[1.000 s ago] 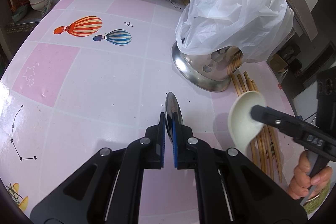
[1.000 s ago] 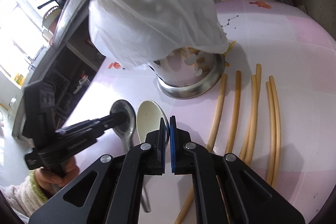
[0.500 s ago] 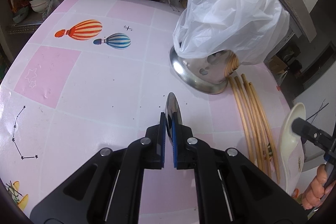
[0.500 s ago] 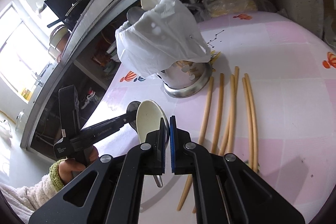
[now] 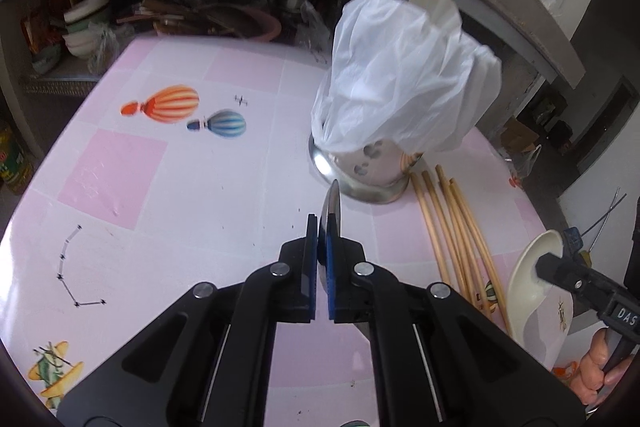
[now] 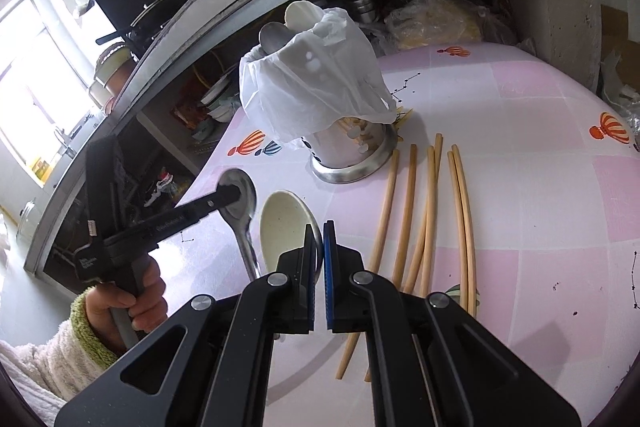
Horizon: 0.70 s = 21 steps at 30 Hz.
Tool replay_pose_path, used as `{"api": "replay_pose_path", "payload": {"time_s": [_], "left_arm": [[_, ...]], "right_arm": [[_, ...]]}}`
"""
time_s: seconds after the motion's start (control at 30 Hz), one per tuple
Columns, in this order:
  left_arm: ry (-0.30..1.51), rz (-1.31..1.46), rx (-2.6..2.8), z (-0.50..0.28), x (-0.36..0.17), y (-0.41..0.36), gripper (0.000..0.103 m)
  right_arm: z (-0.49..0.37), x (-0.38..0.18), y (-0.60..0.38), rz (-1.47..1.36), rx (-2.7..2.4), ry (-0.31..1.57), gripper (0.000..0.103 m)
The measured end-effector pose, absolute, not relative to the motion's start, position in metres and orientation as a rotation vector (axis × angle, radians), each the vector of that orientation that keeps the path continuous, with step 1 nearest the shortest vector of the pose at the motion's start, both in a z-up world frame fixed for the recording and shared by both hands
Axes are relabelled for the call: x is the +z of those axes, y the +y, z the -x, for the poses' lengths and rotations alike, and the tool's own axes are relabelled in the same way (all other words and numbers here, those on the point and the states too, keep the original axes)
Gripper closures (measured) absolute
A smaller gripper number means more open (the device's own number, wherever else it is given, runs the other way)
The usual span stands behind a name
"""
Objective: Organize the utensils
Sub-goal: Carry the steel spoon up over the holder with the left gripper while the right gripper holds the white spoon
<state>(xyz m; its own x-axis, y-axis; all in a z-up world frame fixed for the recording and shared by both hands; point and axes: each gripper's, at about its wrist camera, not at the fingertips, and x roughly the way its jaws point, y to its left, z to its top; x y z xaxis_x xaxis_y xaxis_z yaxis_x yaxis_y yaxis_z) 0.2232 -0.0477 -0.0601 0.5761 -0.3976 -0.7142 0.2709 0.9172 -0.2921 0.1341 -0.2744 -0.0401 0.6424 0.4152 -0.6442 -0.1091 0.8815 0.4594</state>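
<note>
While pinching a spoon apiece, both held clear of the table point(image 5: 160, 207), short of the holder point(image 5: 372, 171). Left gripper point(image 5: 322, 227): pads pressed together on the bowl edge of the steel spoon point(image 5: 333, 199), seen edge-on, handle trailing down behind the jaws. Right gripper point(image 6: 319, 235): clamped the same way on the rim of the white spoon point(image 6: 284, 223), bowl facing up, out toward the table's near right corner.

Likely trouble first:
- Slipping or swivelling in the pads, given so thin a bite on a smooth curved rim and a long handle hanging as a lever.
- Snagging the bag point(image 5: 400, 75) on the way in, then dragging it or tipping the holder.
- Knocking gripper against gripper, with both close together on the same side of the holder.
- Sweeping the chopsticks point(image 5: 452, 223) with a trailing handle and rolling them toward the table edge.

In the way: the bag, draped over the holder's mouth and most of its wall, leaving only a gap at the top, already taken by two spoon ends point(image 6: 276, 37). No clear drop-in path visible from either camera. Chopsticks loose in a fan just beside the holder's base, not yet sorted. Behind, under the shelf, stacked bowls point(image 5: 80, 27) and pans, well apart from the work. Left of the holder, only bare table.
</note>
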Motion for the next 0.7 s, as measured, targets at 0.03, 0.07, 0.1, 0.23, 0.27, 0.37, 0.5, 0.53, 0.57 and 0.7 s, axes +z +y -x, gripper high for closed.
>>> {"api": "replay_pose_path", "payload": {"time_s": [0.03,0.07,0.1,0.23,0.27,0.37,0.5,0.53,0.57,0.7], "left_arm": [[0.865,0.156,-0.393,-0.222,-0.057,-0.047,0.100],[0.857,0.154,-0.393,-0.222,-0.054,-0.047,0.100],[0.853,0.153,-0.394,-0.221,-0.051,-0.048,0.100],[0.835,0.152,-0.398,-0.219,-0.040,-0.047,0.100],[0.832,0.152,-0.398,-0.218,-0.038,-0.047,0.100],[0.825,0.153,-0.395,-0.219,-0.030,-0.048,0.100],[0.806,0.156,-0.391,-0.219,-0.020,-0.047,0.100],[0.799,0.156,-0.391,-0.219,-0.016,-0.046,0.100],[0.788,0.155,-0.390,-0.219,-0.010,-0.046,0.100],[0.738,0.156,-0.403,-0.221,0.014,-0.047,0.100]], "right_arm": [[-0.133,-0.039,-0.274,-0.405,0.308,0.822,0.099],[-0.133,-0.039,-0.274,-0.408,0.309,0.819,0.099],[-0.132,-0.039,-0.274,-0.409,0.309,0.817,0.099],[-0.129,-0.038,-0.274,-0.411,0.308,0.811,0.099],[-0.129,-0.038,-0.274,-0.410,0.306,0.811,0.099],[-0.128,-0.038,-0.276,-0.414,0.306,0.811,0.099],[-0.127,-0.038,-0.277,-0.423,0.306,0.807,0.099],[-0.127,-0.038,-0.278,-0.425,0.306,0.806,0.099],[-0.127,-0.038,-0.278,-0.427,0.307,0.805,0.099],[-0.126,-0.038,-0.281,-0.436,0.308,0.800,0.099]]}}
